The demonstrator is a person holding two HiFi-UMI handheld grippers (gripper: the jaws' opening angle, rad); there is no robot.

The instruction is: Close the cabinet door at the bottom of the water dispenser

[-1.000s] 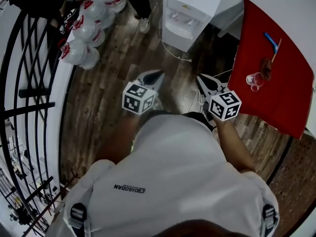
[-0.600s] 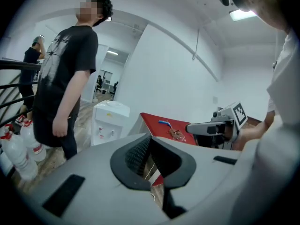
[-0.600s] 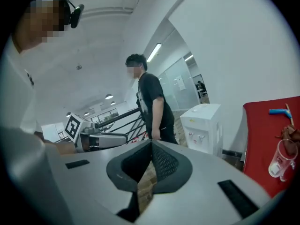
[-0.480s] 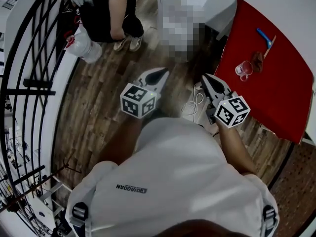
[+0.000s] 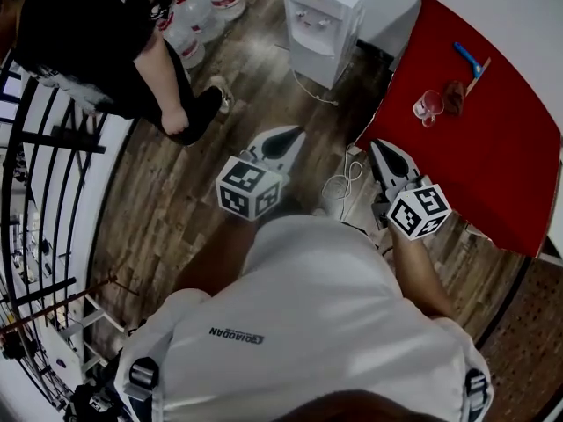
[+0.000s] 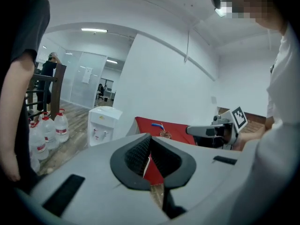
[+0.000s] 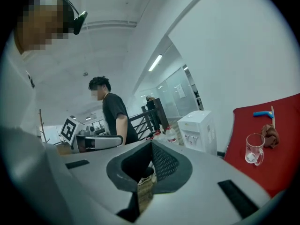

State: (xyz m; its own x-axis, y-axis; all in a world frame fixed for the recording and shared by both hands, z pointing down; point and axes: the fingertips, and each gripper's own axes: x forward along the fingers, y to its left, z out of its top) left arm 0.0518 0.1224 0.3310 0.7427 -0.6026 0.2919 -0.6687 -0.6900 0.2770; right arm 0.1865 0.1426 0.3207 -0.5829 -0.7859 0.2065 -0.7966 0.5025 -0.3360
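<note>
The white water dispenser (image 5: 322, 18) stands on the wood floor at the top of the head view, a good way ahead of both grippers. It also shows small in the left gripper view (image 6: 102, 126) and the right gripper view (image 7: 199, 130). Its bottom cabinet door is too small to read. My left gripper (image 5: 295, 134) is held in the air with its jaws shut and empty (image 6: 150, 137). To its right, my right gripper (image 5: 380, 146) points the same way, also shut with nothing in it (image 7: 151, 143).
A person in black (image 5: 101, 51) stands at the left beside several water bottles (image 5: 201, 14) and a black railing (image 5: 40, 156). A red table (image 5: 479, 139) at the right carries a glass cup (image 5: 428, 105) and a blue tool (image 5: 468, 59). A cable (image 5: 339, 183) lies on the floor.
Both grippers have moved forward and up together, still shut. The person in black has walked into view at the left, covering some of the bottles. The red table has slid left in view.
</note>
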